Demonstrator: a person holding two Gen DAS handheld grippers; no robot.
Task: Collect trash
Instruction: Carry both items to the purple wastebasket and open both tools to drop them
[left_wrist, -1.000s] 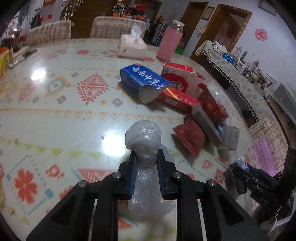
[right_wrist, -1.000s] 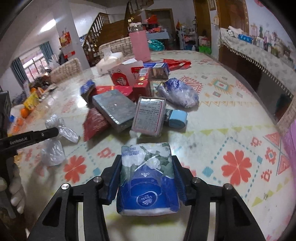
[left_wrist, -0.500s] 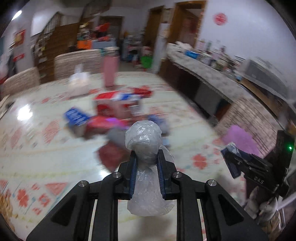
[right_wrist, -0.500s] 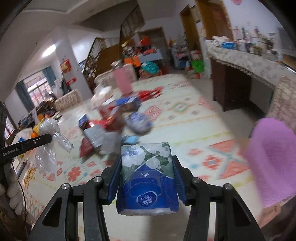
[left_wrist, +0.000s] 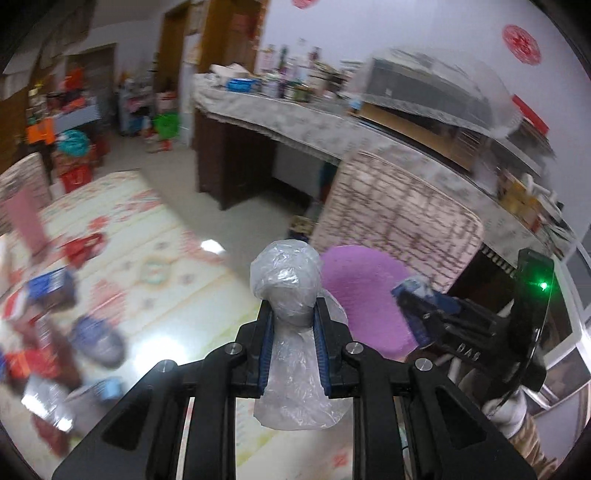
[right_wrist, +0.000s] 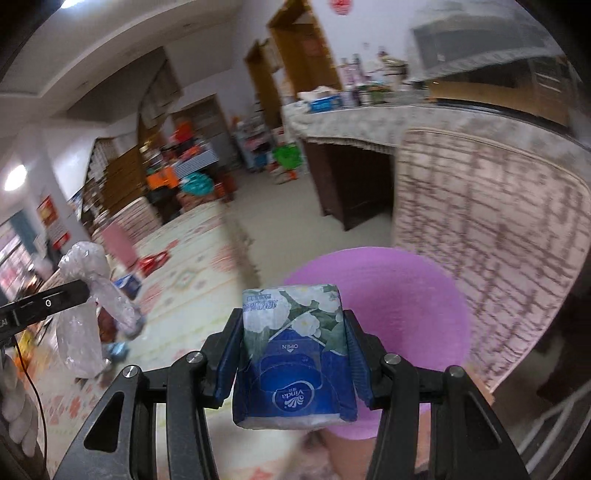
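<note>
My left gripper is shut on a crumpled clear plastic bag, whose knot bulges above the pads. Just right of it and lower lies the round purple bin. My right gripper is shut on a blue and white tissue pack, held over the near rim of the purple bin. In the right wrist view the left gripper and its plastic bag hang at the left, over the patterned table. The right gripper shows at the right of the left wrist view.
Blurred boxes and packets lie on the table to the left. A chair back with a brick-pattern cover stands right behind the bin. A long sideboard full of bottles runs along the far wall.
Both grippers have swung right, off the cluttered table middle and over to its edge by the purple bin. Each still grips the same thing.
</note>
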